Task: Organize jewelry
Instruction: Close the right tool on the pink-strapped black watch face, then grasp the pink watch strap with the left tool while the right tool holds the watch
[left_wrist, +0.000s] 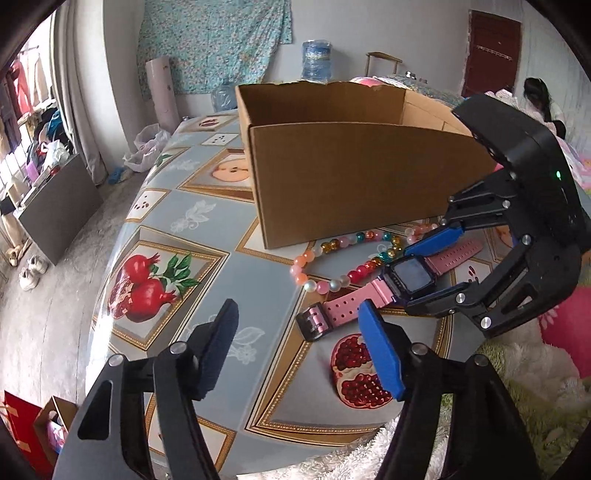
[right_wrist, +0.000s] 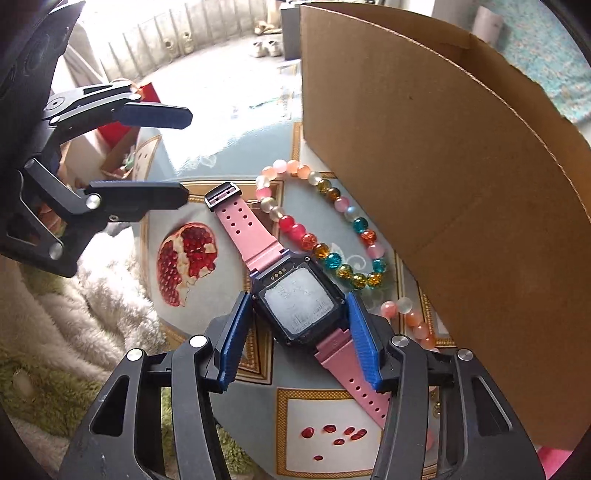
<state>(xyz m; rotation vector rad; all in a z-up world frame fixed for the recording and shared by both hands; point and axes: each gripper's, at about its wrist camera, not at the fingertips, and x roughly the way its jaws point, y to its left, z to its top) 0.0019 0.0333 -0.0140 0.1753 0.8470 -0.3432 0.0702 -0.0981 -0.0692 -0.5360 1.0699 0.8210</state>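
A pink-strapped watch (right_wrist: 299, 302) with a dark square face lies on the table beside a cardboard box (right_wrist: 461, 184). My right gripper (right_wrist: 299, 332) has its blue pads on both sides of the watch face, closed against it. A bracelet of coloured beads (right_wrist: 325, 229) lies between the watch and the box. In the left wrist view the watch (left_wrist: 410, 277), the bracelet (left_wrist: 343, 258), the open-topped box (left_wrist: 351, 177) and the right gripper (left_wrist: 417, 273) show. My left gripper (left_wrist: 299, 350) is open and empty, just short of the watch's buckle end (left_wrist: 314, 325).
The table (left_wrist: 192, 229) has a blue-grey fruit-print cloth and its edge drops off to the left. A fluffy white and green blanket (right_wrist: 74, 314) lies at the near side. A person (left_wrist: 539, 99) sits at the far right.
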